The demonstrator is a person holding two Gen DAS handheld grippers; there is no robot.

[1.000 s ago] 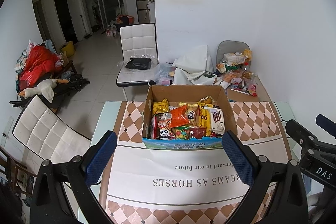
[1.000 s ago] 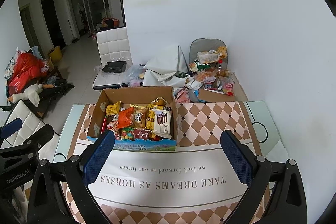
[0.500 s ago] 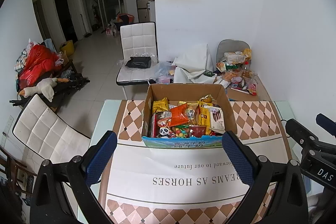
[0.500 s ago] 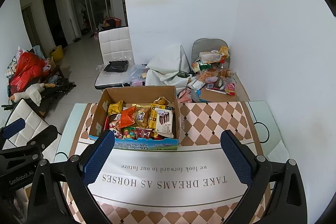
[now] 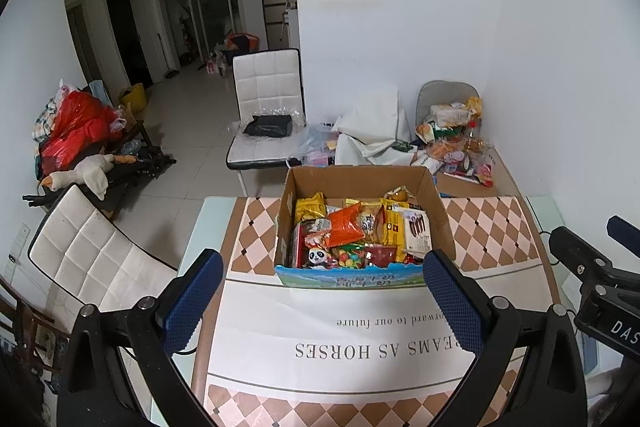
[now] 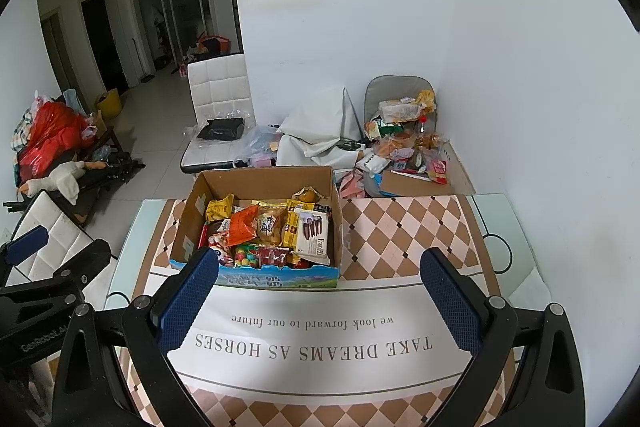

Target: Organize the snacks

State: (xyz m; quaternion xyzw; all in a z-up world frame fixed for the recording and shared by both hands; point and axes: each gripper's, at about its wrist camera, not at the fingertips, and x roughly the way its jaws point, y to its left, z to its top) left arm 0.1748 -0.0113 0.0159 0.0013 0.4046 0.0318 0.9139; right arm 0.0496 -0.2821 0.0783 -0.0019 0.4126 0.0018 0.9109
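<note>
An open cardboard box (image 5: 362, 179) stands on the table, full of snack packets: an orange bag (image 5: 346, 227), yellow packets, a white biscuit pack (image 5: 416, 233) and a panda packet (image 5: 318, 255). It also shows in the right wrist view (image 6: 264, 177). My left gripper (image 5: 320, 299) is open and empty, held above the table in front of the box. My right gripper (image 6: 318, 295) is open and empty, in front of the box and a little to its right.
The table has a checkered cloth (image 6: 400, 227) with a white printed band. A pile of more snacks (image 5: 452, 143) lies beyond the table's far right corner. White chairs stand at the left (image 5: 92, 251) and behind the box (image 5: 268, 95). A white wall is at the right.
Both grippers have drifted slightly; the box sits a touch higher in the right wrist view. Nothing was taken hold of.
</note>
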